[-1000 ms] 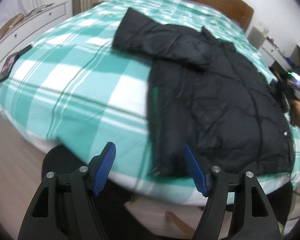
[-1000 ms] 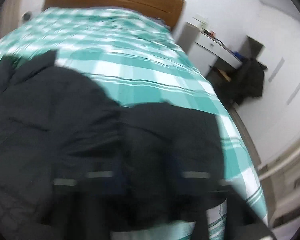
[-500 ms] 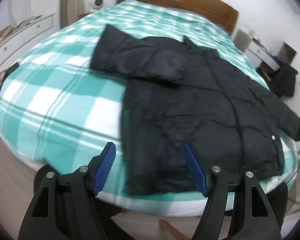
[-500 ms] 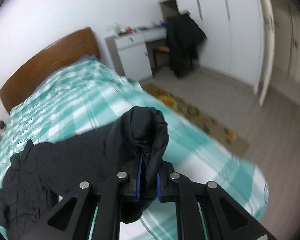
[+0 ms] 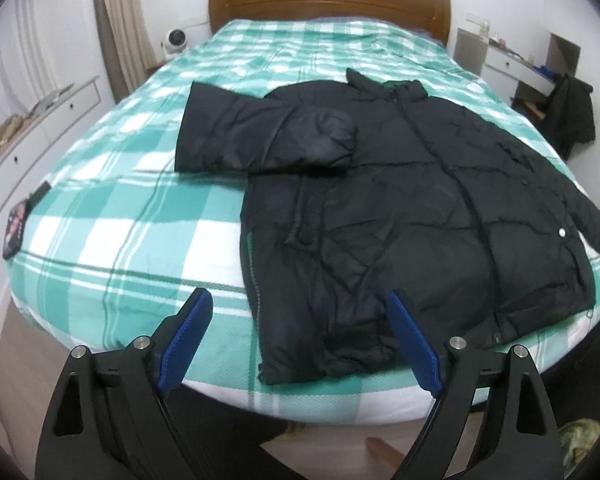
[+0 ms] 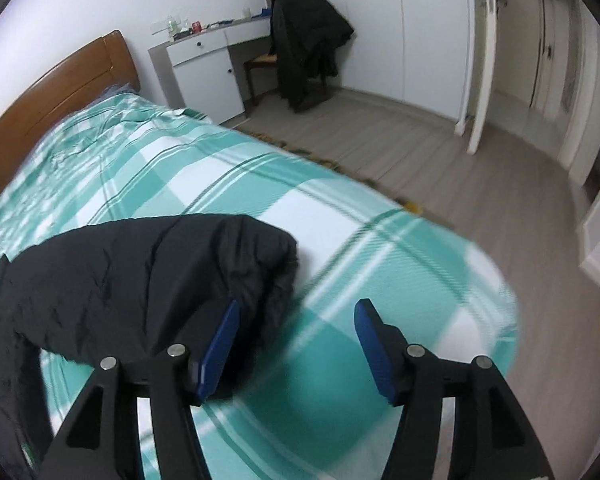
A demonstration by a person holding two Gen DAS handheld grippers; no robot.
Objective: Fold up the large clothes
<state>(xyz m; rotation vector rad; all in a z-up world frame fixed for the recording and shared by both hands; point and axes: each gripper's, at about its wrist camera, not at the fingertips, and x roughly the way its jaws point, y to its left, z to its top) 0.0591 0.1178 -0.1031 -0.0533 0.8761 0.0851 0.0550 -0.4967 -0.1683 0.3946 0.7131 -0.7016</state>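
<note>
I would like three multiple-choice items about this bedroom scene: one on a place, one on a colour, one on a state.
1. Where does the black jacket lie?
A. on the floor
B. on the bed
C. over the headboard

2. Which colours has the checked bedcover?
A. green and white
B. red and grey
C. yellow and blue

3. How is the right tool now?
A. shut on the sleeve
B. shut on the bedcover
C. open, holding nothing

Answers:
1 B: the jacket is spread flat on the bedcover.
2 A: the squares are green and white.
3 C: its jaws have just been opening, and the sleeve end lies on the bed beside the left pad, not between the pads.
</note>
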